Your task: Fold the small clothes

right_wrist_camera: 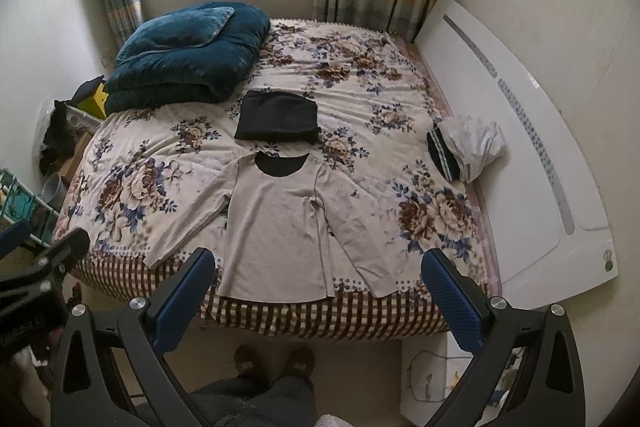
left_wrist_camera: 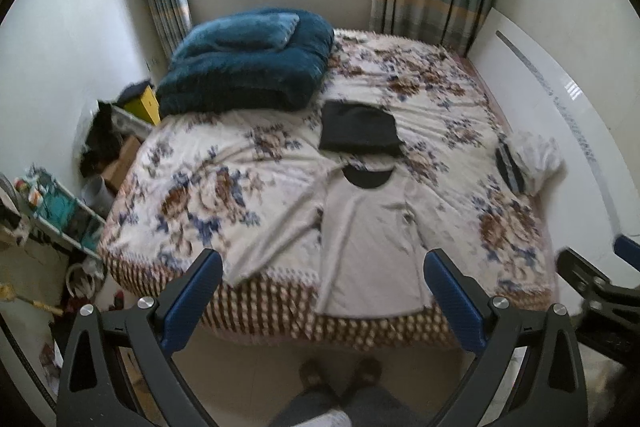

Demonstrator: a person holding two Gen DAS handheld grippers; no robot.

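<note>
A beige long-sleeved shirt [left_wrist_camera: 370, 239] [right_wrist_camera: 276, 223] with a black neck lining lies flat, sleeves spread, at the near edge of the floral bed [left_wrist_camera: 224, 195] [right_wrist_camera: 360, 67]. A folded black garment [left_wrist_camera: 360, 129] [right_wrist_camera: 277, 117] lies just beyond its collar. A loose pile of white and striped clothes [left_wrist_camera: 528, 159] [right_wrist_camera: 468, 147] sits at the bed's right side. My left gripper [left_wrist_camera: 322, 301] is open and empty, held above the floor in front of the shirt's hem. My right gripper [right_wrist_camera: 318, 297] is open and empty, also in front of the hem.
A folded blue blanket [left_wrist_camera: 248, 63] [right_wrist_camera: 188, 55] fills the bed's far left corner. A white headboard [left_wrist_camera: 560, 115] [right_wrist_camera: 520, 131] runs along the right. Cluttered shelves and boxes [left_wrist_camera: 60, 211] stand left of the bed. The person's feet [right_wrist_camera: 276, 359] stand on the floor below.
</note>
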